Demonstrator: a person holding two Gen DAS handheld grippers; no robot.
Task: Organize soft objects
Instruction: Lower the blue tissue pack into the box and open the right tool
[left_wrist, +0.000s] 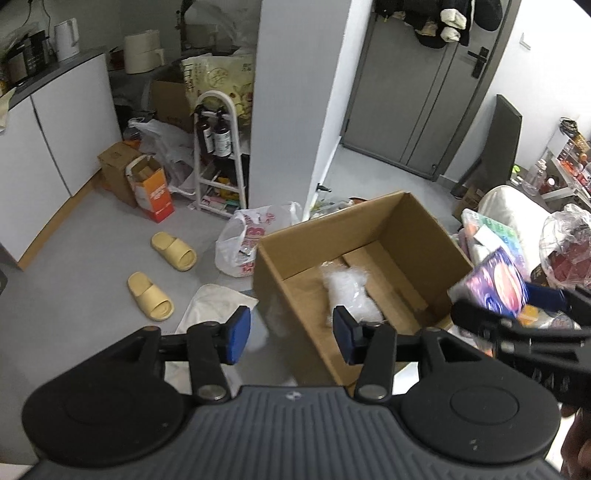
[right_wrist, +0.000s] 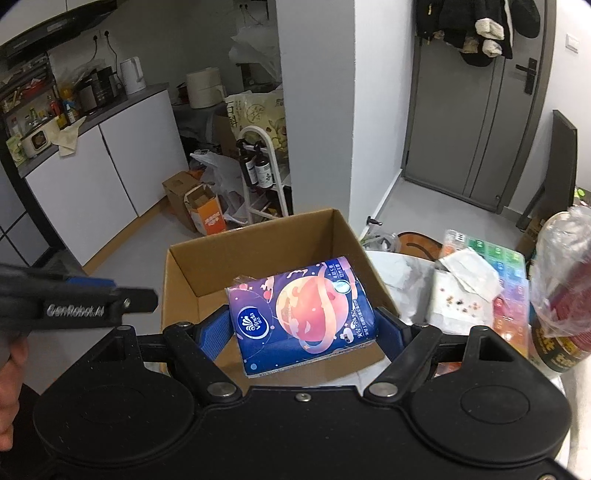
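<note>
An open cardboard box (left_wrist: 417, 221) stands on the floor; a clear plastic bag of white stuffing (left_wrist: 349, 291) lies inside it. My left gripper (left_wrist: 291, 334) is open and empty above the box's near left corner. My right gripper (right_wrist: 306, 325) is shut on a blue and purple tissue pack (right_wrist: 303, 310) and holds it above the box's (right_wrist: 258, 236) near edge. The pack also shows at the right of the left wrist view (left_wrist: 495, 284). The left gripper shows at the left of the right wrist view (right_wrist: 74, 299).
A table at the right carries a colourful pill organiser (right_wrist: 495, 266), white tissue (right_wrist: 469, 273) and a wrapped bottle (right_wrist: 561, 295). On the floor lie yellow slippers (left_wrist: 162, 273), a white cloth (left_wrist: 214, 306), plastic bags (left_wrist: 247, 240), small boxes (left_wrist: 147, 184) and a white rack (left_wrist: 221, 155).
</note>
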